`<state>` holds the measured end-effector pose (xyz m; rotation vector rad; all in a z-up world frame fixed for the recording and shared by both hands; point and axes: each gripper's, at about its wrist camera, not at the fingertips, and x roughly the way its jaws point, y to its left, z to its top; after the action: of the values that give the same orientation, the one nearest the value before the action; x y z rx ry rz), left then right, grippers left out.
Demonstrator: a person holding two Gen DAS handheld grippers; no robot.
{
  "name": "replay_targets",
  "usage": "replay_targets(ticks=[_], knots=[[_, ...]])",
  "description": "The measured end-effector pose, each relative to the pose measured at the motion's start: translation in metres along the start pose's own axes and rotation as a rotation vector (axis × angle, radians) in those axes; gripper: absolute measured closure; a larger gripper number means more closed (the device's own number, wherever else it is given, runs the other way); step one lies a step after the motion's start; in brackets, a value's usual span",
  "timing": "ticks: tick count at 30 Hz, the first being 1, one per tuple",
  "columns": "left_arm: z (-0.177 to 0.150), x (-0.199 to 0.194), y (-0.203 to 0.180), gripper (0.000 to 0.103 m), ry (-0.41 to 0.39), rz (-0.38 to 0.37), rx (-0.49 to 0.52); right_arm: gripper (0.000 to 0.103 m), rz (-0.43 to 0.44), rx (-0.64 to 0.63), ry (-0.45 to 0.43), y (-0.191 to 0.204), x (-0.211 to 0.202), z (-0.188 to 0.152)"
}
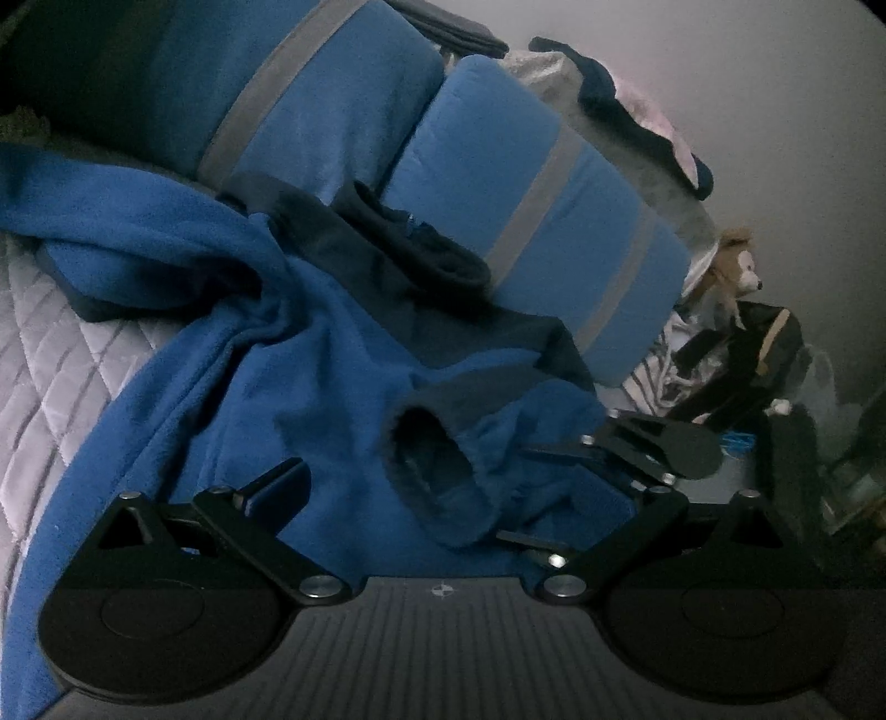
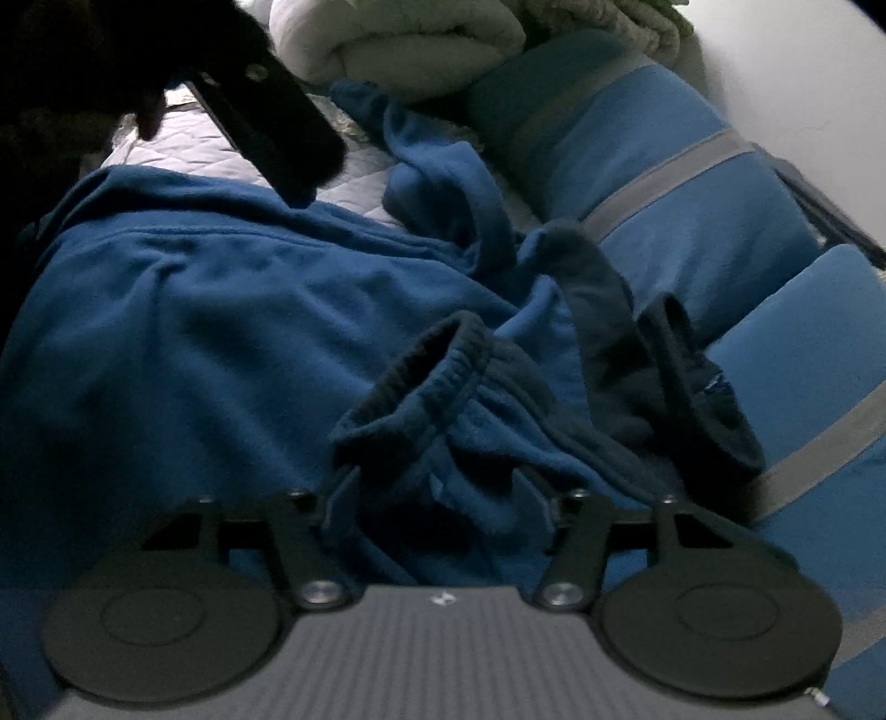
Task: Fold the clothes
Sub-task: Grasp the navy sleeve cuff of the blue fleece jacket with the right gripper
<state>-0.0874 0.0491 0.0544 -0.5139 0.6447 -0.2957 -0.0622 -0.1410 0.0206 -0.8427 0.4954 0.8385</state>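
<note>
A blue fleece jacket (image 1: 232, 354) with dark navy trim lies crumpled on a quilted bed. A sleeve with a dark cuff (image 1: 437, 459) lies between the spread fingers of my left gripper (image 1: 437, 482), which looks open around the bunched fleece. In the right wrist view the same jacket (image 2: 183, 332) spreads to the left, and a sleeve with an elastic navy cuff (image 2: 426, 360) rises between the fingers of my right gripper (image 2: 437, 493). Its jaws are close on the sleeve fabric. The other gripper (image 2: 271, 127) shows at the upper left.
Rolled blue bedding with grey stripes (image 1: 554, 221) lies behind the jacket, also in the right wrist view (image 2: 681, 183). A pale quilted mattress cover (image 1: 50, 365) shows at left. A stuffed toy (image 1: 731, 266) and clutter sit far right. A folded white blanket (image 2: 398, 39) lies beyond.
</note>
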Motion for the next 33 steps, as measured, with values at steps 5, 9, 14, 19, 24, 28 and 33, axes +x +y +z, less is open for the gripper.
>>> replay_targets(ticks=[5,9,14,19,24,28,33], knots=[[-0.002,0.004,-0.003,0.000,0.016,-0.003,0.023,0.068,0.064,-0.025,0.051,0.000,0.018,0.001],[-0.002,0.004,-0.002,0.000,0.022,-0.018,0.008,0.091,0.054,-0.076,0.052,0.013,0.010,0.007],[-0.003,0.010,-0.004,0.000,0.061,-0.106,-0.005,0.092,0.052,-0.149,0.020,0.043,-0.021,0.008],[-0.006,0.017,-0.006,0.000,0.084,-0.124,-0.024,0.091,0.069,-0.253,0.059,0.066,-0.025,-0.002],[-0.007,0.020,-0.009,0.000,0.084,-0.117,-0.013,0.062,0.029,-0.239,0.017,0.063,-0.028,-0.003],[-0.009,0.022,-0.011,0.000,0.090,-0.103,0.005,0.061,0.007,-0.256,0.007,0.067,-0.022,-0.001],[-0.008,0.020,-0.008,0.000,0.083,-0.124,-0.019,0.083,-0.022,-0.248,0.013,0.069,-0.014,0.002]])
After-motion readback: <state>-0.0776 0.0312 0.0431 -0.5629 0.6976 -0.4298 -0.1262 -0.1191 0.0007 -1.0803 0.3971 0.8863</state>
